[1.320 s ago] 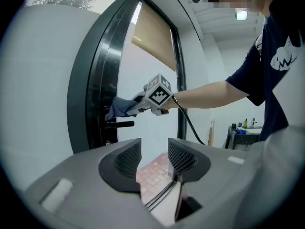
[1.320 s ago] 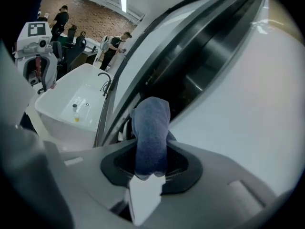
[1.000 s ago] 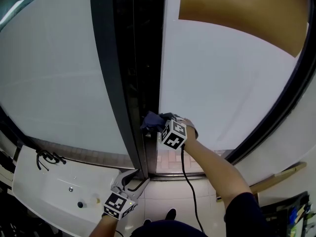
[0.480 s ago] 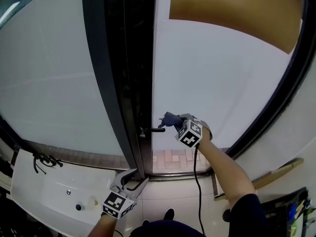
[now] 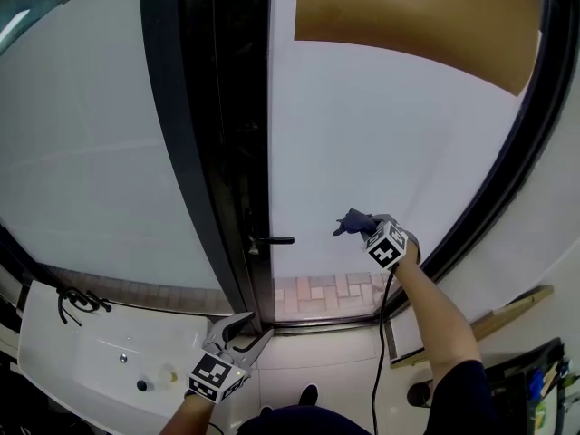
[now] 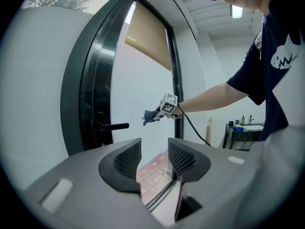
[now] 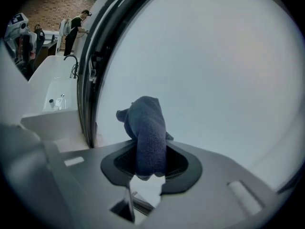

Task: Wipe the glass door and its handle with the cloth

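The frosted glass door [image 5: 390, 143] has a black frame and a black lever handle [image 5: 272, 240] at its left edge. My right gripper [image 5: 355, 225] is shut on a dark blue cloth [image 5: 350, 221], held against the lower glass well to the right of the handle. In the right gripper view the cloth [image 7: 147, 133] stands bunched between the jaws of my right gripper [image 7: 148, 163], facing the pane [image 7: 214, 70]. My left gripper [image 5: 241, 332] hangs low near the door's bottom, open and empty. From the left gripper view [image 6: 153, 157] I see the handle [image 6: 112, 126] and the cloth [image 6: 151, 116].
A white washbasin [image 5: 109, 361] with a black tap [image 5: 77, 297] sits at the lower left. A tan roller blind [image 5: 417, 21] covers the top of the glass. A wooden stick [image 5: 489, 320] leans at the lower right. A person [image 7: 76, 25] stands far off by the basin.
My right gripper has carried the cloth off the handle and to the right along the glass. The handle is now uncovered. The left gripper has stayed low.
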`<action>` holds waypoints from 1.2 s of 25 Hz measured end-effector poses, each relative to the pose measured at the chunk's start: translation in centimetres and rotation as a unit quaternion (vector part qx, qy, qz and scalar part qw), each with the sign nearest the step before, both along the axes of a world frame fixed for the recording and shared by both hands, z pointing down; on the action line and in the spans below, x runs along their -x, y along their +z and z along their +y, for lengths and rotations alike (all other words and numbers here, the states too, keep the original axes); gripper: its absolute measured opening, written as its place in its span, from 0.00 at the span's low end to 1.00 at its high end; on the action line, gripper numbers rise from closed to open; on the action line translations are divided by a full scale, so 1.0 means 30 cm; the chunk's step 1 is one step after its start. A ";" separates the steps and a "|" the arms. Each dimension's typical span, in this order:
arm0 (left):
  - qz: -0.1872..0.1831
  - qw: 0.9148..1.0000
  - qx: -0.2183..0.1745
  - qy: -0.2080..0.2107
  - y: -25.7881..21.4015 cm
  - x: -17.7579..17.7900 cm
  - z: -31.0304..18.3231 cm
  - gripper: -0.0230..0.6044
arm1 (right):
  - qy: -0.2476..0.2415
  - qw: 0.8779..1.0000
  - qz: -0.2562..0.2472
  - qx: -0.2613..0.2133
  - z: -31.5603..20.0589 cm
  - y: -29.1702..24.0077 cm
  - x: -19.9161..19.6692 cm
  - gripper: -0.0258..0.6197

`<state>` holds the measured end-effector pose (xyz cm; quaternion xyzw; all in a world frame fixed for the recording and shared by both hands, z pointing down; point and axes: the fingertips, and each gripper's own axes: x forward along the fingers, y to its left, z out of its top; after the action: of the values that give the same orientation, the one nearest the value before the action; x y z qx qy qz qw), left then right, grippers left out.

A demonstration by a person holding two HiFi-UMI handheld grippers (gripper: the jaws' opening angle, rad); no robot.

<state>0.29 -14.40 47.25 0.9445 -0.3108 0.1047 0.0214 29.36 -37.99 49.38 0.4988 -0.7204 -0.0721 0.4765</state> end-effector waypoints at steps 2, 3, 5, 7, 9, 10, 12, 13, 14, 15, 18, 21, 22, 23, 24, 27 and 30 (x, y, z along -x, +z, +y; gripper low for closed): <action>0.000 1.000 0.000 0.001 -0.002 0.000 0.005 0.31 | 0.020 1.000 0.004 0.002 0.012 0.003 -0.066 0.21; 0.000 1.000 0.000 0.001 -0.002 0.000 0.009 0.31 | 0.028 1.000 0.007 0.003 0.018 0.005 -0.093 0.21; 0.001 1.000 0.000 0.001 -0.001 0.002 0.016 0.31 | 0.040 0.999 0.008 0.002 0.028 0.002 -0.131 0.21; 0.001 1.000 -0.001 0.001 -0.004 0.006 0.019 0.31 | 0.038 0.999 0.002 -0.007 0.038 -0.017 -0.127 0.21; 0.000 1.000 -0.003 -0.001 -0.002 0.015 0.020 0.31 | 0.007 1.000 -0.007 -0.022 0.060 -0.048 -0.046 0.21; 0.000 1.000 -0.001 -0.002 0.002 0.022 0.022 0.31 | -0.018 0.999 -0.012 -0.030 0.074 -0.069 0.023 0.21; -0.002 1.000 0.001 -0.005 0.008 0.036 0.020 0.31 | -0.068 0.996 -0.035 -0.044 0.098 -0.131 0.190 0.21; -0.002 1.000 0.001 -0.008 0.008 0.043 0.018 0.31 | -0.090 0.993 -0.054 -0.050 0.105 -0.169 0.278 0.21; -0.002 1.000 0.001 -0.009 0.007 0.049 0.019 0.31 | -0.110 0.990 -0.075 -0.053 0.110 -0.205 0.366 0.21; -0.002 1.000 0.002 -0.011 0.004 0.054 0.021 0.31 | -0.128 0.986 -0.095 -0.054 0.114 -0.237 0.449 0.21; -0.002 1.000 0.000 -0.018 -0.012 0.070 0.030 0.31 | -0.172 0.975 -0.130 -0.046 0.127 -0.288 0.670 0.21; 0.001 1.000 -0.002 -0.024 -0.009 0.089 0.040 0.31 | -0.202 0.971 -0.123 -0.033 0.130 -0.284 0.827 0.21; 0.002 1.000 -0.001 -0.027 -0.008 0.096 0.043 0.31 | -0.209 0.970 -0.120 -0.029 0.127 -0.273 0.866 0.21; 0.002 1.000 -0.001 -0.030 -0.007 0.105 0.046 0.31 | -0.215 0.969 -0.117 -0.026 0.123 -0.259 0.900 0.21; 0.002 0.999 0.000 -0.033 -0.004 0.115 0.050 0.31 | -0.219 0.969 -0.115 -0.023 0.118 -0.242 0.928 0.21; 0.002 0.999 0.004 -0.042 0.006 0.145 0.064 0.31 | -0.223 0.969 -0.110 -0.011 0.102 -0.184 0.989 0.21; 0.002 0.999 0.009 -0.050 0.018 0.163 0.073 0.31 | -0.226 0.969 -0.101 -0.002 0.090 -0.138 1.033 0.21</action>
<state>-4.61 -12.22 47.78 0.9277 -0.3564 0.1048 0.0360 -1.64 -35.28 45.24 0.3286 -0.8586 -0.1286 0.3720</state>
